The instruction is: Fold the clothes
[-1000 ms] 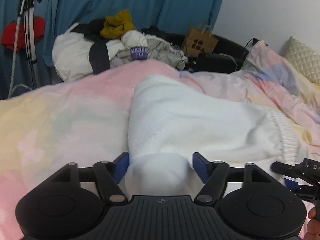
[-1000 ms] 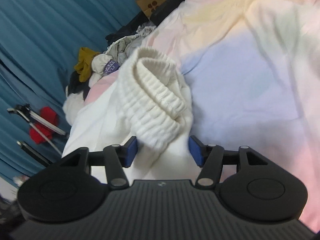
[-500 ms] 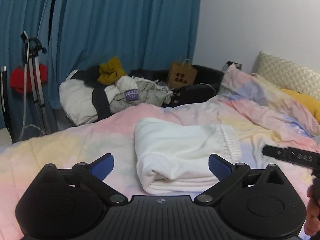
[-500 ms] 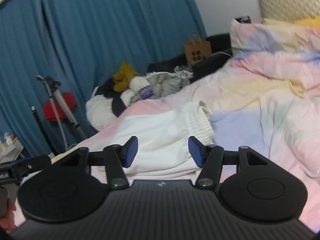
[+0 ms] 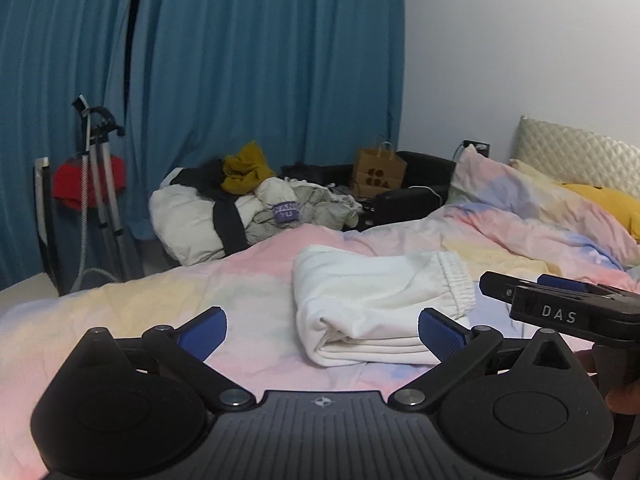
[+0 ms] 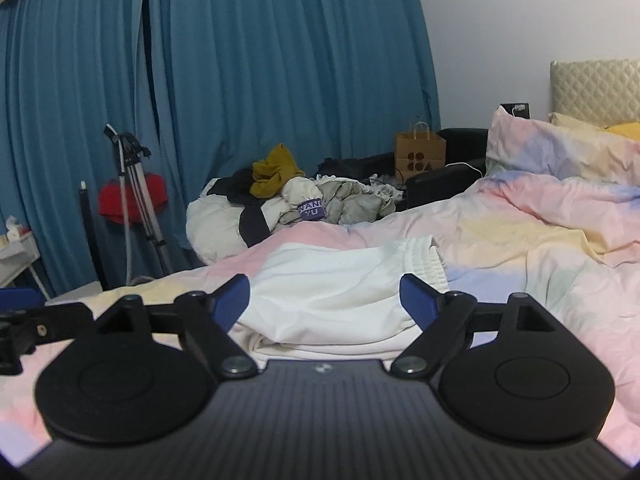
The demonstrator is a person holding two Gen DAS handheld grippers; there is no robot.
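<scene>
the white garment [image 5: 372,304] is lying folded in a neat stack on the pastel duvet [image 5: 160,312], and the left claw [image 5: 322,330] and right claw [image 6: 324,298] are both hanging spread and empty above it, seemingly because this piece is finished.

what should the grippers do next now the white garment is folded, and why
Probably move on to the clothes pile beyond the bed for a new piece. The white garment lies folded in layers on the duvet, and both the left gripper and right gripper are open, holding nothing.
</scene>
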